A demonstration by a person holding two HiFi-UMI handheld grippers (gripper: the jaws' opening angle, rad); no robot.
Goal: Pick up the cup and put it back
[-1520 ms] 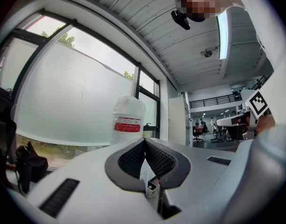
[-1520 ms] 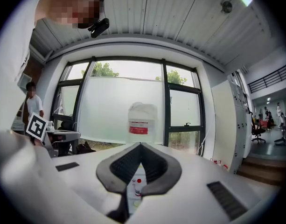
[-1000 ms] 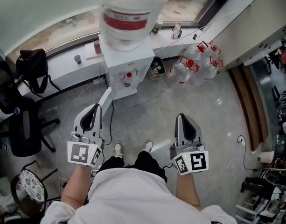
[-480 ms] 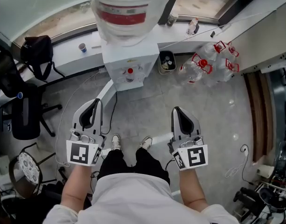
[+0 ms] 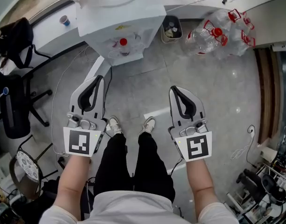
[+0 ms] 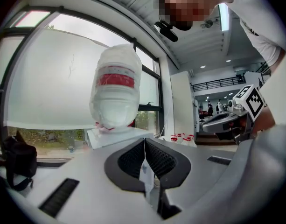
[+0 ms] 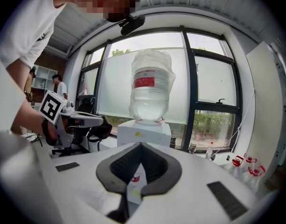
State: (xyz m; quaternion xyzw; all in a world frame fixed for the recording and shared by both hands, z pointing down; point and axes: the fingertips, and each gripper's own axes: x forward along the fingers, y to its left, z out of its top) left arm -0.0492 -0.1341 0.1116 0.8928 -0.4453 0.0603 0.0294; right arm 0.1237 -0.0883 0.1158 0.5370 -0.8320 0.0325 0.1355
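A white water dispenser [image 5: 119, 20] with a big upturned bottle [image 6: 115, 92] stands ahead of me at the window. A small white item with a red top [image 5: 123, 43] sits in its niche. A small paper cup [image 5: 64, 20] stands on the window ledge to the left. My left gripper [image 5: 98, 79] and right gripper [image 5: 174, 90] hang side by side over the grey floor, well short of the dispenser. Both point at it, shut and holding nothing. In the left gripper view the pads [image 6: 133, 160] meet; in the right gripper view the jaws [image 7: 140, 145] also meet.
Several empty water jugs with red handles [image 5: 219, 29] lie on the floor at the right, beside a small bin [image 5: 171, 27]. A black office chair [image 5: 12, 111], a black bag [image 5: 14, 36] and a round stool [image 5: 27, 169] stand on the left. Cables trail along the floor.
Both grippers have sunk lower and now look larger in the head view. The view has tipped down: the dispenser has slid to the top edge and my legs show more.
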